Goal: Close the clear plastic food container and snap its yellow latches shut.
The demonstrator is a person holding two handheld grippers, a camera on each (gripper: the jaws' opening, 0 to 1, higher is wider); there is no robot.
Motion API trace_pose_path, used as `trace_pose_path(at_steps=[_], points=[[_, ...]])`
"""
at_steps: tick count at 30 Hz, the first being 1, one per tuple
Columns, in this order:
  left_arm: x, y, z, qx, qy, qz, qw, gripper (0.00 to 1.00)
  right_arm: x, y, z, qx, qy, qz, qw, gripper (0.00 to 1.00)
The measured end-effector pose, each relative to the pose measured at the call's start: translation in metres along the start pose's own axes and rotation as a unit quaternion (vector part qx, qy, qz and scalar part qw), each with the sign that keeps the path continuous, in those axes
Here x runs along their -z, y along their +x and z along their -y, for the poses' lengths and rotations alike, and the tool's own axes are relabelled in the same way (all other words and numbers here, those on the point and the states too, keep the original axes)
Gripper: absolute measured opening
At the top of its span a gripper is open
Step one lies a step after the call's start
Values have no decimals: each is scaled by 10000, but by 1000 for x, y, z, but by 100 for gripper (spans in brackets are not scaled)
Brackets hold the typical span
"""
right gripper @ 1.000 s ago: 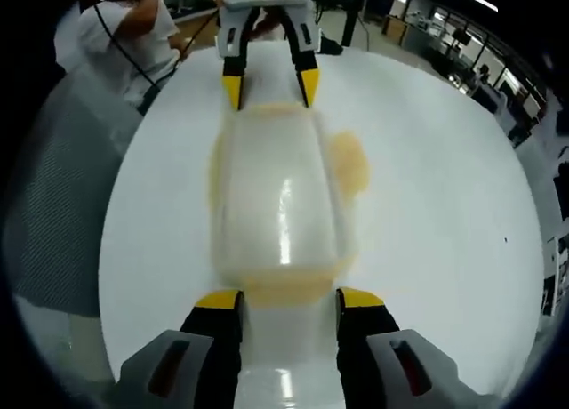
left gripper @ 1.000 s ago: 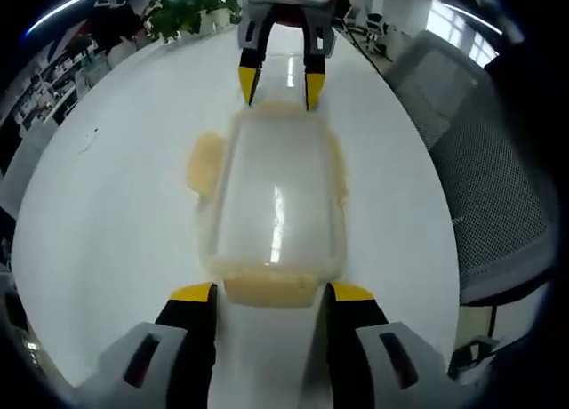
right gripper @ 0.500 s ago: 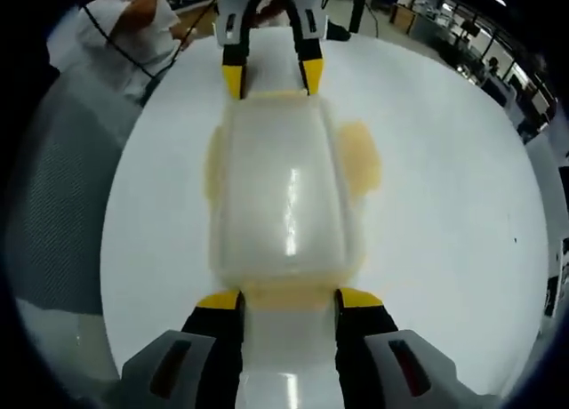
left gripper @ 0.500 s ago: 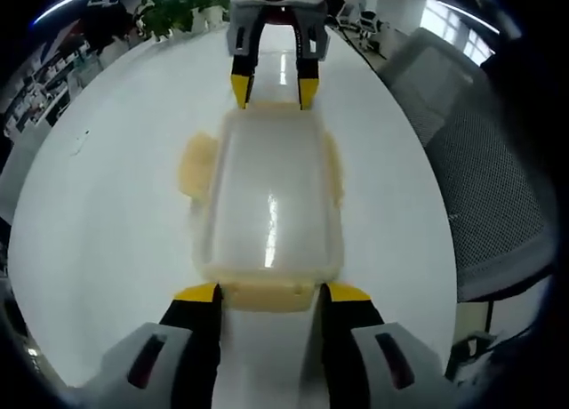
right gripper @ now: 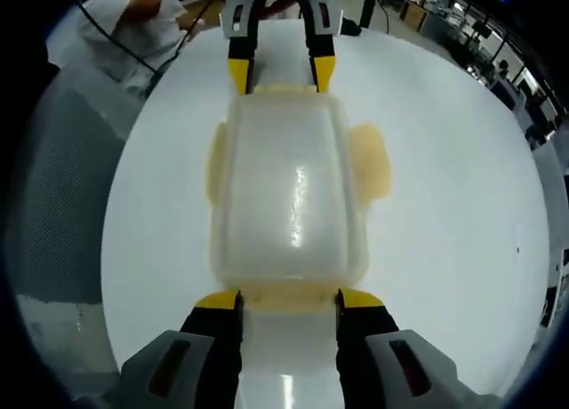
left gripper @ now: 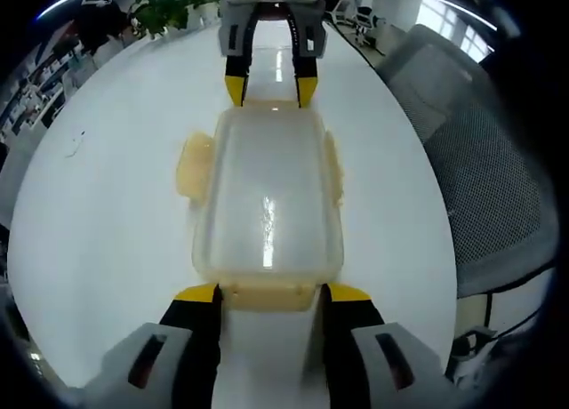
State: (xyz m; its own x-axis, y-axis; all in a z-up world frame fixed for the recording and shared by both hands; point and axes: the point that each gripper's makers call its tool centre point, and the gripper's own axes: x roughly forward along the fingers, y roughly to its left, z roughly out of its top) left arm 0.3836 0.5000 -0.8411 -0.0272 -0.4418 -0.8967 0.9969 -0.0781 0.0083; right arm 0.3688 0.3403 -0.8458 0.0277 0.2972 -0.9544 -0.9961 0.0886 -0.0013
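Container [left gripper: 267,196] lay lidded on the white counter [left gripper: 107,213], between the open, empty left gripper [left gripper: 267,293] and right gripper [right gripper: 289,298] at opposite ends. Light, slick plastic probably; press its yellow latches [right gripper: 369,160].

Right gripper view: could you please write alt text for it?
A clear container with its lid on lies on a white table between two open grippers: the right gripper at its near end, the left gripper at its far end. One side latch sticks out.
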Motion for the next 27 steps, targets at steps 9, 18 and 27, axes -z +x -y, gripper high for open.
trace_pose_path(at_steps=[9, 18, 27], points=[[-1, 0, -2, 17, 57, -88, 9999, 37, -2, 0, 0, -13, 28, -79, 10000, 40], [3, -3, 3, 49, 28, -158, 9999, 37, -6, 0, -6, -70, 107, 4, 9999, 39], [10, -12, 9, 69, -6, -212, 9998, 37, -17, -7, -12, -53, 98, 191, 9998, 39]])
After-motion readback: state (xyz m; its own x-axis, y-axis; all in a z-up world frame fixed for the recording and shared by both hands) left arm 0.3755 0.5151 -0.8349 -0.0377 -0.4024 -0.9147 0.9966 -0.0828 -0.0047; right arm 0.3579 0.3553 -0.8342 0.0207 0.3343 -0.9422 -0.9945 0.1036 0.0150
